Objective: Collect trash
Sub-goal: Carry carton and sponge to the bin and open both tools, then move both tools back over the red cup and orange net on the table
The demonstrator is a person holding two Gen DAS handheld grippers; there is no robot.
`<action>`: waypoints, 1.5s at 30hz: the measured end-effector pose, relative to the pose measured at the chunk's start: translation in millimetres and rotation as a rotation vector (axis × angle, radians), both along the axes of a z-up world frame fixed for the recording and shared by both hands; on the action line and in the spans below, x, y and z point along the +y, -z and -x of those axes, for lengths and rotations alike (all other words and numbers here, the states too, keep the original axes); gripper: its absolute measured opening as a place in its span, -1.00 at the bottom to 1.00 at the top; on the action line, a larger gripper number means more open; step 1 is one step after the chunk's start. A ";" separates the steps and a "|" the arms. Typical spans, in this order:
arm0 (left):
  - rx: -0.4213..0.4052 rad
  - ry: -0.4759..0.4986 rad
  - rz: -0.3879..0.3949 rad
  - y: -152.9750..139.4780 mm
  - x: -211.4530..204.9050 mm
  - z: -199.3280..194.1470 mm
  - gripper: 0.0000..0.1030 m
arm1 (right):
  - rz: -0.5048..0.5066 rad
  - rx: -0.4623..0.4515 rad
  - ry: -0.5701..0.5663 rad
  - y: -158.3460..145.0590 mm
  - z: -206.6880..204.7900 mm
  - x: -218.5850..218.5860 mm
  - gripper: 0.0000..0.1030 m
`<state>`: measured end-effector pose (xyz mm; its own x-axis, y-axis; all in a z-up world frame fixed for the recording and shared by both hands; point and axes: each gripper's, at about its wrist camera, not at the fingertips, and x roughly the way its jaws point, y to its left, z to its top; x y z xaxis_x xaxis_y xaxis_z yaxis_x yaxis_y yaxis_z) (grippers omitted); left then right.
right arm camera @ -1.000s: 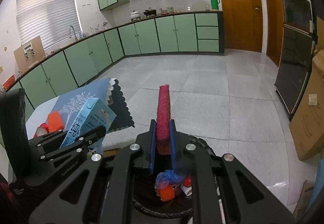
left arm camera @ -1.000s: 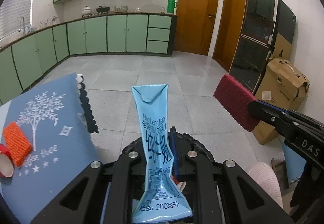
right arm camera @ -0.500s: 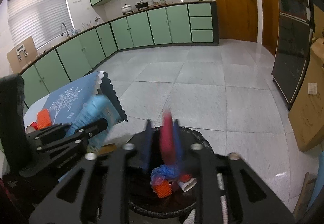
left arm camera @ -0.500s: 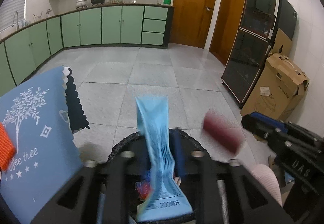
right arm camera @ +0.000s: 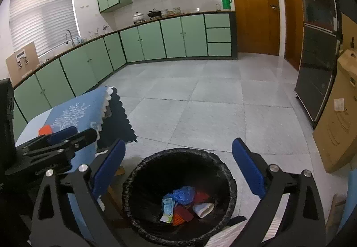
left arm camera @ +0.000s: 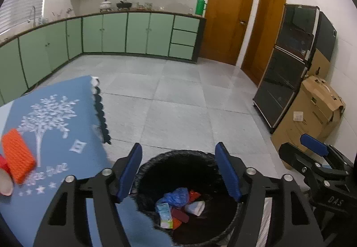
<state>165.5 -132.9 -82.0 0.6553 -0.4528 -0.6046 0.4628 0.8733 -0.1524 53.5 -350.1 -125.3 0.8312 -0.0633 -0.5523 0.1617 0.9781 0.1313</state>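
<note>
Hovering over: the round black bag-lined trash bin [left arm camera: 232, 220] sits directly below and between both pairs of fingers, its mouth wide to the cameras.
Blue tablecloth: the blue printed cloth with a white tree motif [left arm camera: 55, 126] spreads left of the left fingers, covering a table edge beside the bin.
Left gripper [left arm camera: 179, 172]: its blue-padded jaws have just been opening and now stand apart with nothing between them; a second ago they pinched the light blue milk carton upright.
Right gripper [right arm camera: 178, 171]: its jaws have likewise just been opening and stand wide apart, empty; a second ago they clamped the dark red scouring pad.
Light blue milk carton [left arm camera: 165, 215]: now lying at the bottom of the bin, below the left fingers, among other refuse.
Dark red scouring pad [right arm camera: 183, 213]: also down in the bin, just beside the carton, next to a crumpled blue plastic bag [right arm camera: 182, 194] and a white paper cup [right arm camera: 204, 209].
Orange knitted pad [left arm camera: 18, 155]: lies on the cloth, well left of the left fingers, with a red-and-white cup [left arm camera: 5, 176] touching its near end at the frame edge.
Meaning for the task: both pieces appear safely binned; judged from the table, at least the orange pad and the cup remain to be gathered, so a return to the cloth looks next.
</note>
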 end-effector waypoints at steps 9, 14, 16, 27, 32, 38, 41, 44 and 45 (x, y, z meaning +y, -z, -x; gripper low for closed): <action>-0.052 -0.164 0.004 -21.0 78.5 6.4 0.49 | -0.008 -0.013 -0.081 -7.0 -14.0 38.4 0.82; -0.073 -0.288 -0.024 -23.7 130.5 10.9 0.49 | -0.013 -0.022 -0.156 -11.8 -28.3 74.5 0.83; -0.076 -0.331 -0.035 -22.0 150.9 13.4 0.49 | -0.016 -0.029 -0.189 -13.7 -35.6 90.2 0.84; -0.074 -0.562 -0.087 -7.4 253.0 20.6 0.49 | 0.000 -0.045 -0.384 -13.8 -80.9 188.0 0.84; -0.057 -0.623 -0.096 1.3 280.8 21.1 0.49 | -0.003 -0.027 -0.459 -8.5 -100.8 227.8 0.84; -0.038 -0.653 -0.110 10.5 302.8 20.9 0.49 | 0.006 -0.010 -0.509 1.5 -114.8 264.3 0.83; -0.025 -0.660 -0.108 14.8 310.7 19.3 0.49 | 0.019 0.014 -0.530 6.1 -121.3 279.5 0.83; -0.017 -0.668 -0.104 16.8 313.4 16.6 0.49 | 0.033 0.057 -0.546 14.4 -130.3 292.4 0.83; -0.016 -0.670 -0.103 17.3 313.9 17.2 0.49 | 0.029 0.074 -0.549 16.7 -134.5 295.3 0.83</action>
<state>148.3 181.0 -99.3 0.7834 0.1139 -0.6110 -0.1820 0.9820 -0.0503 188.0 -54.8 -142.0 0.7055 0.3528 -0.6147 -0.3655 0.9242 0.1110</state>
